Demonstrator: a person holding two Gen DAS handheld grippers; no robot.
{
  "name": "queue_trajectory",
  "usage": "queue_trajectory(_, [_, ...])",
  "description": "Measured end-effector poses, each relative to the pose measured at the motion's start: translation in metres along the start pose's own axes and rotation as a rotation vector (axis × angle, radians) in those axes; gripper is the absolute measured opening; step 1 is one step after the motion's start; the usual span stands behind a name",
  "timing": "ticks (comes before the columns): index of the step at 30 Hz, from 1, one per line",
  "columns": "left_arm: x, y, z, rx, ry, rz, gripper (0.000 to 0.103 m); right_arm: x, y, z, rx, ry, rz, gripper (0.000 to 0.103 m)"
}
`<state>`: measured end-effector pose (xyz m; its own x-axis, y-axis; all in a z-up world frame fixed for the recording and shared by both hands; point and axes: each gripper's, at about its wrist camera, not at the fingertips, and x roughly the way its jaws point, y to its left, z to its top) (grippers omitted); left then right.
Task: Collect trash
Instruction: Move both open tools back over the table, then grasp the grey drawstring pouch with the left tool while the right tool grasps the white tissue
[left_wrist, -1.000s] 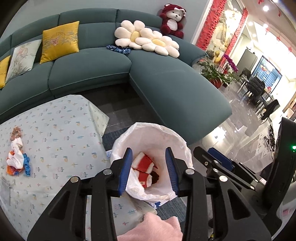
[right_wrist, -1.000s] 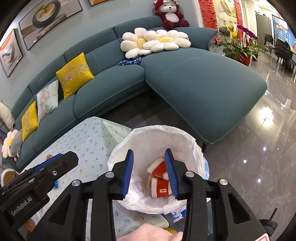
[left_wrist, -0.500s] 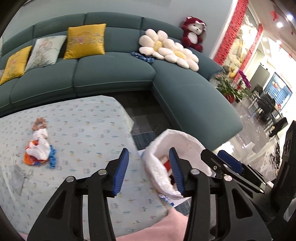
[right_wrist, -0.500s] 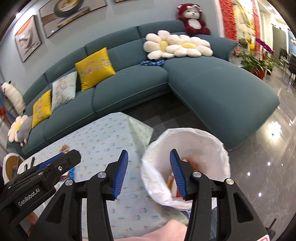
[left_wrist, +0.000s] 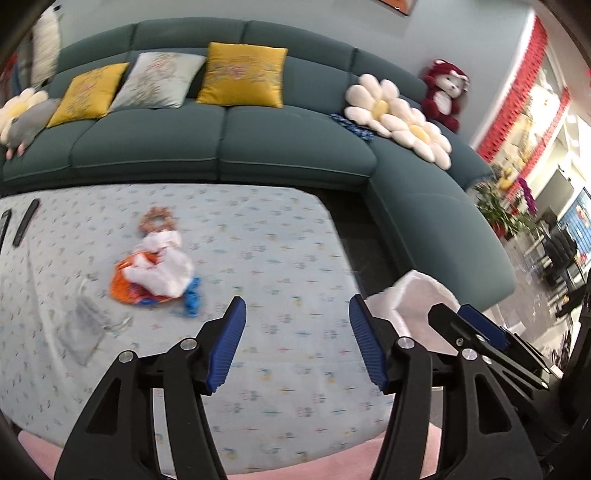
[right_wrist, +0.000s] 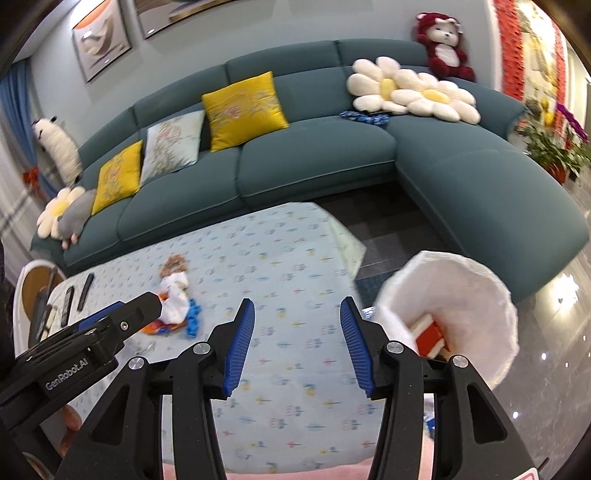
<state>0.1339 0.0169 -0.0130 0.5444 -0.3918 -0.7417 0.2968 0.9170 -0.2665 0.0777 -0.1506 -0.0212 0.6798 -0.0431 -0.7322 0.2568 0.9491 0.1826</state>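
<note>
Left gripper (left_wrist: 295, 314) opening, right gripper (right_wrist: 297, 317) apart, both empty, above table (left_wrist: 280, 258)

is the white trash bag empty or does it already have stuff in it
Not empty. In the right wrist view the white trash bag stands open, and a red and white piece of trash lies inside. How full it is cannot be told.

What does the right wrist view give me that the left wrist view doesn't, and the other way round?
Only the right wrist view looks into the white-lined bin, where red-and-white trash lies, and it shows framed pictures on the wall. Only the left wrist view shows the crumpled clear plastic near the trash pile. Both show the pile on the patterned tablecloth, the teal sofa, and empty jaws; the left gripper is opening.
</note>
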Motion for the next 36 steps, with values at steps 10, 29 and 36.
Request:
queue_trajectory(10, [-0.009,0.086,-0.010,-0.097,0.013,0.070,0.055,0.027,0.075,-0.008,-0.085,0.056,0.057,0.048])
queue_trajectory(29, [0.023,0.254,-0.053,-0.237,0.118,0.284,0.055,0.118,0.176,-0.034,-0.207,0.201,0.072,0.048])
queue_trajectory(36, [0.055,0.296,-0.061,-0.250,0.204,0.324,0.055,0.175,0.205,-0.033,-0.206,0.246,0.068,0.048])
